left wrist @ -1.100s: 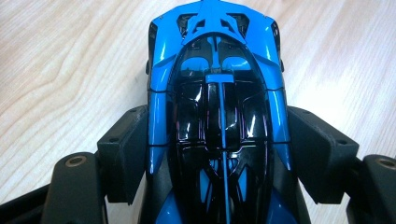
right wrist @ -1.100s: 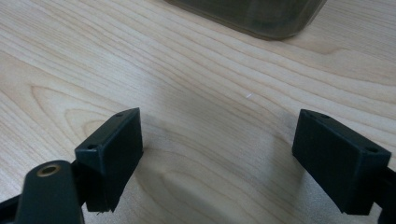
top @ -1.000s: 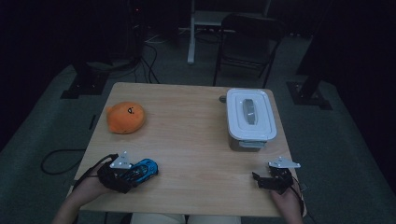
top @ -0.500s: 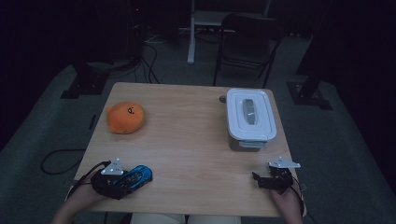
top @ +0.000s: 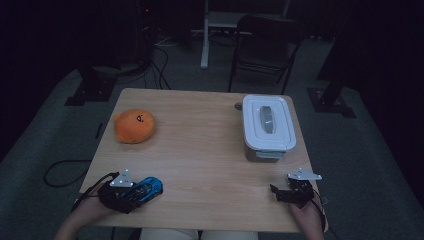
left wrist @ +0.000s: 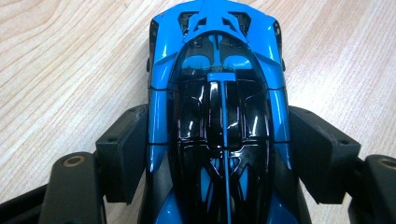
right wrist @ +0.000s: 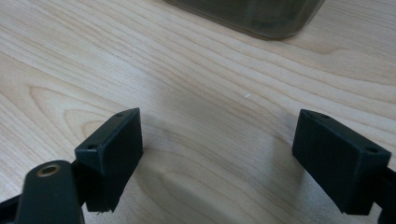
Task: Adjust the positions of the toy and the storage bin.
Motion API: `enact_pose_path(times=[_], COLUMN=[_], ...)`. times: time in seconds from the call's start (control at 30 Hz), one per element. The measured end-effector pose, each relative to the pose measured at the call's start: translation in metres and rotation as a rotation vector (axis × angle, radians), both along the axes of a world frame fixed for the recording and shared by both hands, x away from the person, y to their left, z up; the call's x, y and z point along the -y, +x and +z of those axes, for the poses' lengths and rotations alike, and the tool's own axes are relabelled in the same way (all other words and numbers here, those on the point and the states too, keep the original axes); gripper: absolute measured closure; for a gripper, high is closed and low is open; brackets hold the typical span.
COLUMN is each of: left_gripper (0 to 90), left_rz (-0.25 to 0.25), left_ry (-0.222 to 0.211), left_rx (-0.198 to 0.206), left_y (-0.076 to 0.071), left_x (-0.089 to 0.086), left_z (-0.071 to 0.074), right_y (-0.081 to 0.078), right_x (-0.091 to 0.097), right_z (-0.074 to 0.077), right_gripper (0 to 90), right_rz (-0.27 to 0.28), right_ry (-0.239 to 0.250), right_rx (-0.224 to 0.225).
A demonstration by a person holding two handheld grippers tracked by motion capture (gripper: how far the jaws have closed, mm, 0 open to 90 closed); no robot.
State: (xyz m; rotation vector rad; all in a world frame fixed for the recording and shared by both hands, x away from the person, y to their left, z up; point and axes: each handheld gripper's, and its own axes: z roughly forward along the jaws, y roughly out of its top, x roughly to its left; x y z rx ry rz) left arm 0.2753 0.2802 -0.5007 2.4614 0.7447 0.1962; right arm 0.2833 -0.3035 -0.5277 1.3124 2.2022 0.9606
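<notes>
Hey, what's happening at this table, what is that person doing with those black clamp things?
A person sits at a wooden table with a hand-held gripper in each hand. The left gripper has its jaws closed on the sides of a blue toy car near the table's front edge. The right gripper rests open, holding nothing, just in front of a lidded white container. An orange plush toy lies untouched farther back.

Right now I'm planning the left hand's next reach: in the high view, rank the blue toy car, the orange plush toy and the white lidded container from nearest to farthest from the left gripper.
1. Blue toy car: between the left gripper's jaws, near-left edge.
2. Orange plush toy: farther back, left side.
3. White lidded container: far right.
</notes>
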Motion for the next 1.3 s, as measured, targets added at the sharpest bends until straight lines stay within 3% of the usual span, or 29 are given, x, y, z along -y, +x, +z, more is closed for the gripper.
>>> enact_pose_path(times=[0.13,0.4,0.5,0.7,0.8,0.83,0.97,1.1,1.3], left_gripper=[21.8,19.6,19.7,19.8,19.9,20.1,20.2,20.2,20.2], left_rz=[0.037,0.03,0.049,0.181,0.234,0.239,0.291,0.343,0.413], left_ry=[0.0,-0.047,-0.054,-0.058,-0.062,-0.064,-0.08,-0.101,-0.105], left_rx=[-0.014,0.021,0.044,0.131,0.139,0.11,0.104,0.149,0.169], left_y=[0.0,0.0,0.002,0.018,0.029,0.033,0.049,0.061,0.079], left_x=[0.002,0.004,0.002,-0.013,-0.023,-0.026,-0.039,-0.048,-0.058], left_z=[0.004,0.023,0.028,0.037,0.037,0.037,0.034,0.033,0.03], right_y=[0.0,0.0,0.0,0.0,0.0,0.0,0.0,0.0,0.0], right_x=[0.0,0.0,0.0,0.0,0.0,0.0,0.0,0.0,0.0], right_z=[0.0,0.0,0.0,0.0,0.0,0.0,0.0,0.0,0.0], right_gripper=[15.7,15.7,15.7,15.7,15.7,15.7,15.7,15.7,15.7], right_rz=[0.0,-0.001,0.0,0.0,0.0,0.0,0.0,0.0,-0.003], right_ry=[0.0,0.0,0.0,0.0,0.0,0.0,0.0,0.0,0.0], right_rx=[0.0,-0.001,0.0,0.0,0.0,0.0,0.0,0.0,-0.001])
